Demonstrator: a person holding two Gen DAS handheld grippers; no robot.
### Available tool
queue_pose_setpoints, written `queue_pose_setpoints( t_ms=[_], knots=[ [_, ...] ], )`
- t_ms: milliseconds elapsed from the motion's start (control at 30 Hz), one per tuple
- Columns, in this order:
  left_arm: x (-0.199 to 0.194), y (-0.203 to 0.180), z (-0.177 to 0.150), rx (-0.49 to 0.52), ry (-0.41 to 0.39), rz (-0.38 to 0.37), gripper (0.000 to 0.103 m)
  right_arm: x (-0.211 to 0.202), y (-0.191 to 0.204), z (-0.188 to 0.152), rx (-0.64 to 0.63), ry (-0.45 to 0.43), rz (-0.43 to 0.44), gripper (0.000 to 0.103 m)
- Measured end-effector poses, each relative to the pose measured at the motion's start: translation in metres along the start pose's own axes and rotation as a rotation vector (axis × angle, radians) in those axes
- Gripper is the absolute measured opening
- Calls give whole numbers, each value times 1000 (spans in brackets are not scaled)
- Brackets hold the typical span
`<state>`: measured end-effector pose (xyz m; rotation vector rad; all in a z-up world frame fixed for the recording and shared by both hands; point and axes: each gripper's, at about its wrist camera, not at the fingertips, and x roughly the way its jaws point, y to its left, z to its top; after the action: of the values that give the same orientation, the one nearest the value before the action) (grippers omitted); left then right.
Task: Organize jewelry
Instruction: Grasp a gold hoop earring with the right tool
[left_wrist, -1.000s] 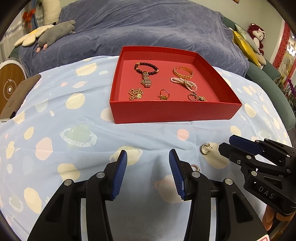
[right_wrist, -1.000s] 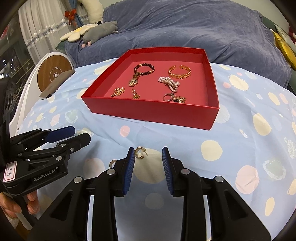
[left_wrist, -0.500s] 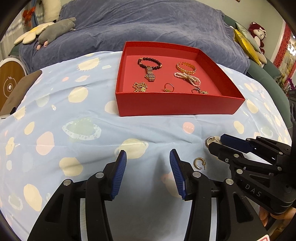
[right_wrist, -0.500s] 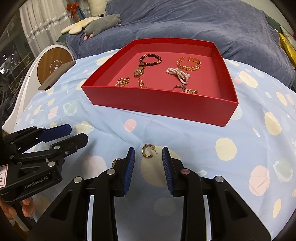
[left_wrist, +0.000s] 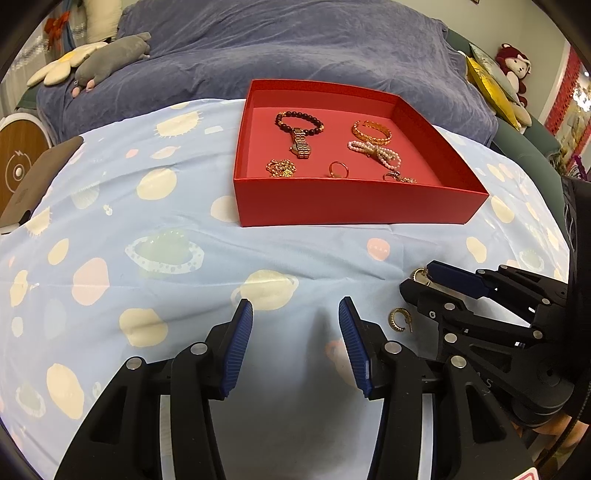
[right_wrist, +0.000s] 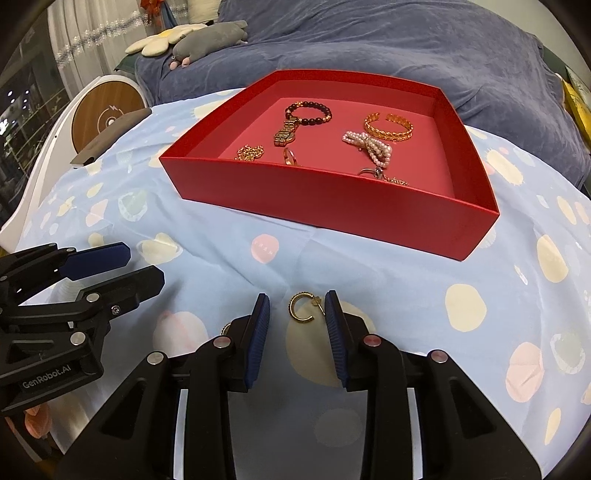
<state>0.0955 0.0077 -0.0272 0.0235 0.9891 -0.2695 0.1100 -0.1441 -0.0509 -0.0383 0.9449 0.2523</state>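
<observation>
Right tongs (right_wrist: 297, 306) lowered round earring (right_wrist: 302, 307); red tray (right_wrist: 332, 195) holds bracelets.

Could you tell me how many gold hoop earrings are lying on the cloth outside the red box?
2. One gold hoop earring lies between the right gripper's open fingers; the other hoop lies between the two grippers, mostly hidden in the right view.

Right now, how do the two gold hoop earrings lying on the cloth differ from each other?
The far earring lies between the right gripper's open pads, untouched; the near earring lies outside any jaws, between the two grippers. The far one shows whole in the right wrist view; there the near one is mostly hidden behind a finger. Both are gold open hoops, outside the red box.
</observation>
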Motion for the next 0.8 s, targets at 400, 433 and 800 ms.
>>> queue_pose_setpoints(
  t_ms=[400, 433, 800],
  knots=[
    [3, -9, -2, 20, 10, -8, 47, -7, -8, -4, 18, 2, 10, 19],
    [4, -10, -2, 22, 11, -8, 47, -8, -9, -4, 19, 0, 9, 19],
    [8, -37, -8, 80, 27, -49, 47, -24, -29, -9, 69, -21, 3, 19]
  ],
)
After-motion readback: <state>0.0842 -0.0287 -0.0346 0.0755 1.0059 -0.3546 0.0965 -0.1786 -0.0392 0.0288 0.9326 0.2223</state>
